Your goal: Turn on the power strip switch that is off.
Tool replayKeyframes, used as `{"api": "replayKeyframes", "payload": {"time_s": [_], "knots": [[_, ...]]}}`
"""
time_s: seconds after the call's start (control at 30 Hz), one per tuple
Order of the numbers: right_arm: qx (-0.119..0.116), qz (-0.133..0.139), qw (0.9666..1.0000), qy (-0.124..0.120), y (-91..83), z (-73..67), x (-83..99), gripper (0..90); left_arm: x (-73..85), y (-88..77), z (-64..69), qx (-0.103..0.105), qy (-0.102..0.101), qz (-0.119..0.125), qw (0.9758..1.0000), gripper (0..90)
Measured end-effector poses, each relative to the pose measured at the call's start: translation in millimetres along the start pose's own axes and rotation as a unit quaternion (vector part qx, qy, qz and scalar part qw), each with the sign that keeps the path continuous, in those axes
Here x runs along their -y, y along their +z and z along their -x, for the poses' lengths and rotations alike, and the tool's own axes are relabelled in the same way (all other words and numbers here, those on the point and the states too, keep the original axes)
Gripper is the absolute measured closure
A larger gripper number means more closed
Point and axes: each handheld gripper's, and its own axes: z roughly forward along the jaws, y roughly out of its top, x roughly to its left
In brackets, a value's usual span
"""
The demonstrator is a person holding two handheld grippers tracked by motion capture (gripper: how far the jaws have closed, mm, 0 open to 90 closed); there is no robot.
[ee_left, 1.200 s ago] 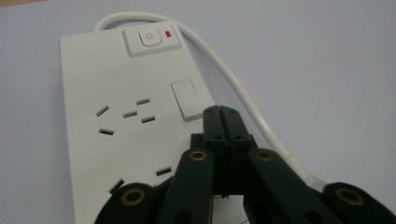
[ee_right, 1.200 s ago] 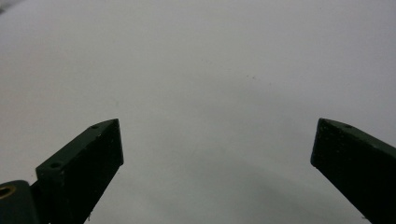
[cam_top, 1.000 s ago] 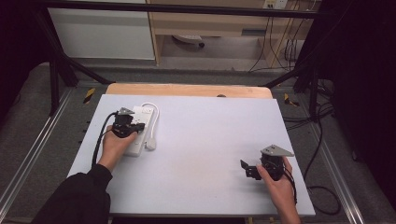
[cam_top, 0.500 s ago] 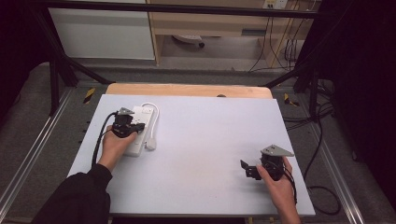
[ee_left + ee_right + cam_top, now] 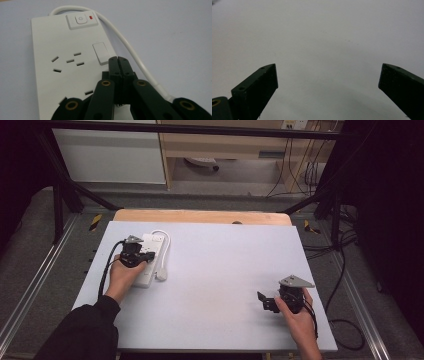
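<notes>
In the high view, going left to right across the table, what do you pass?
Left gripper over the white plastic power strip → its white cable loop → bare white tabletop → right gripper.

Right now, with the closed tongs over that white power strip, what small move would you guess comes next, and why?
Probably a short push forward and down: the left tongs are shut, tips beside the small white switch on the power strip, and nothing is gripped. The right tongs rest open, far off.

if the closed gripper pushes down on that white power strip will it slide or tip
Probably neither: the power strip lies flat and broad on the table, so tipping looks unlikely. Its smooth plastic might skid under a sideways shove. The attached cable looks bendy and would likely trail along.
</notes>
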Motion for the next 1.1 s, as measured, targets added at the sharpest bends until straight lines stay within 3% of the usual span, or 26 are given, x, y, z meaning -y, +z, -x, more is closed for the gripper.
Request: {"api": "replayKeyframes", "payload": {"time_s": [0.47,0.87,1.1], "knots": [[0.000,0.002,1.0000,-0.001,-0.6,0.5,-0.1,2.7,-0.5,0.8,0.4,-0.001,-0.001,0.003,1.0000,90.0],[0.000,0.002,1.0000,0.000,-0.6,0.2,-0.2,2.8,-2.5,-2.7,2.5,0.001,-0.001,0.021,0.9998,90.0],[0.000,0.002,1.0000,0.000,-0.6,0.2,-0.2,2.7,-4.3,-5.2,4.2,-0.003,-0.001,0.030,0.9996,80.4]]}}
